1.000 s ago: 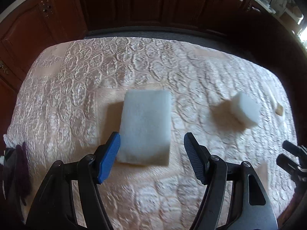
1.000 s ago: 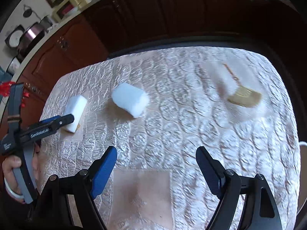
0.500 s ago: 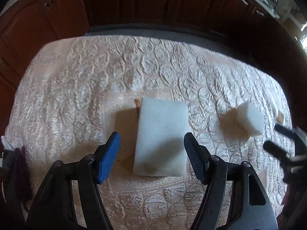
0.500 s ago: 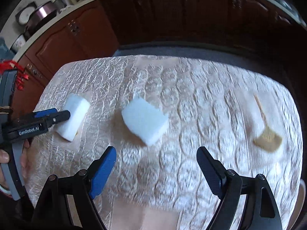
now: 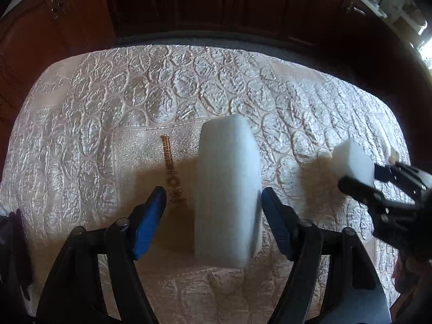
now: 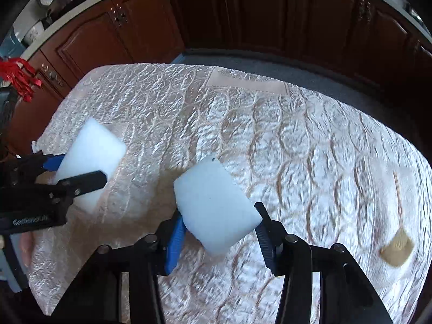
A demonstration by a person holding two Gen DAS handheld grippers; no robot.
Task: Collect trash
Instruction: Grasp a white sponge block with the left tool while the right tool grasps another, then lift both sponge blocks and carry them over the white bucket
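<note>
A long white foam slab (image 5: pixel 226 189) stands tipped on its edge between the fingers of my left gripper (image 5: pixel 212 191). The jaws are closing: the right pad touches the slab and the left pad is still apart from it. The right wrist view shows that left gripper (image 6: pixel 81 168) around the slab (image 6: pixel 91 145) at the far left. A smaller white foam block (image 6: pixel 213 202) sits between the closing jaws of my right gripper (image 6: pixel 218 212), and both pads touch its sides. From the left wrist view, the right gripper (image 5: pixel 360 175) holds that block (image 5: pixel 351 159).
A quilted cream tablecloth (image 6: pixel 297 140) covers the table. A tan scrap on a thin stick (image 6: pixel 397 251) lies at the right. A brown ridged strip (image 5: pixel 168 156) lies left of the slab. Dark wooden cabinets (image 6: pixel 121 35) and floor lie beyond the far edge.
The slab went from lying flat to standing on edge as the left jaws narrowed. My right gripper moved left and down to the small block and closed on it.
</note>
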